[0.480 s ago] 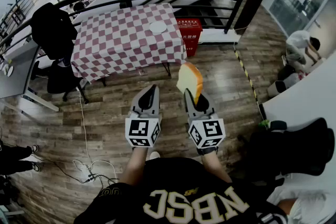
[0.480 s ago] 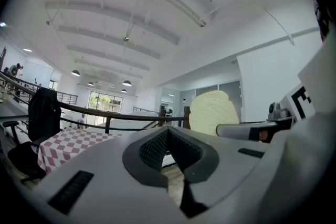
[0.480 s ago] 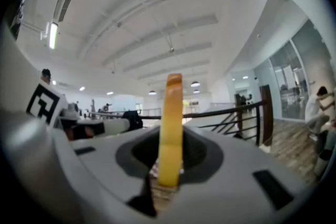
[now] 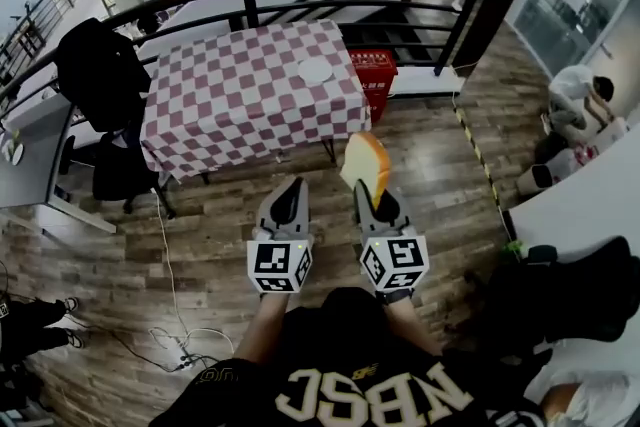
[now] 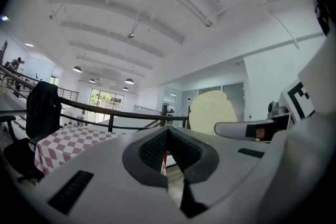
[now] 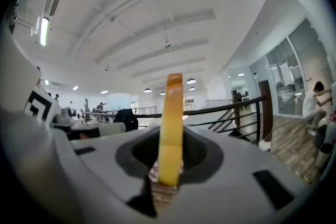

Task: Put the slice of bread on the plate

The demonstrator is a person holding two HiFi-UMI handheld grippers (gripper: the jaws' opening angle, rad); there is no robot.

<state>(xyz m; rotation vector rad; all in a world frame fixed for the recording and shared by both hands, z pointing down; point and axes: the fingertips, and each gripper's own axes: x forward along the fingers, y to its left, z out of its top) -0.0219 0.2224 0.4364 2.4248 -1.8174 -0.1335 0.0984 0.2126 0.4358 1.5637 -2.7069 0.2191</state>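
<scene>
Between the jaws of my right gripper (image 6: 168, 168) stands the slice of bread (image 6: 171, 123), up on its edge w/ the yellow crust facing me. Both jaws press on its bottom part, so it's held tight. Just left of that is my left gripper (image 4: 290, 187), jaws together, nothing in them, not touching the bread. Far ahead of both grippers, well apart from them, is the table (image 4: 230, 105) w/ the red-and-white checked cloth. The white plate (image 4: 315, 69) lies on it, on the far side from me and a bit to the right. Nothing is on the plate, as far as I can see. So the pick-up looks done: bread is up in the air over the wood floor (image 4: 200, 215), not near the plate yet. Left to do, I think: get over to the table, bring the right gripper above the plate, lay the bread down low and flat, then let the jaws go apart. A red box (image 4: 368, 67) sits just past the table's right side, prob. not in my way. Bread is soft, so no hard squeeze.
</scene>
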